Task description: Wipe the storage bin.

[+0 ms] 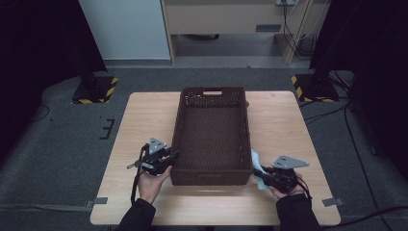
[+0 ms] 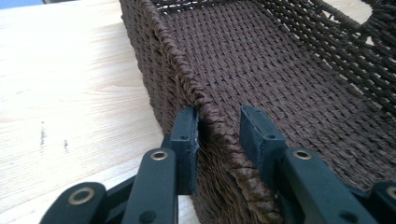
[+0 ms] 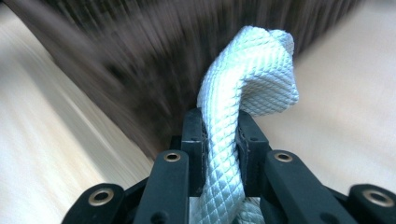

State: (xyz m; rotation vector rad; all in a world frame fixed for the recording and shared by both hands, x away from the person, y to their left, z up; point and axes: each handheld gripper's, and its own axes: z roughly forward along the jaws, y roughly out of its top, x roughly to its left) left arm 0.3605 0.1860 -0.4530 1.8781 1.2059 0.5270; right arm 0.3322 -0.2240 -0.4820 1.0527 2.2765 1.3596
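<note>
A dark brown wicker basket (image 1: 179, 126) stands in the middle of the wooden table (image 1: 139, 120). My left gripper (image 1: 172, 157) is at its near left corner. In the left gripper view the jaws (image 2: 218, 122) straddle the basket's rim (image 2: 183, 73): the outer pad lies against the wall, and the inner pad stands a little off the rim. My right gripper (image 1: 257, 174) is by the near right corner, shut on a white diamond-textured cloth (image 1: 254, 159). The cloth (image 3: 261, 74) rises between the pads (image 3: 220, 126) and folds over at its top.
The basket's inside (image 2: 261, 60) holds nothing that I can see. Bare tabletop lies on both sides of the basket and along the near edge. The basket wall (image 3: 140, 79) is close ahead of the right gripper, blurred.
</note>
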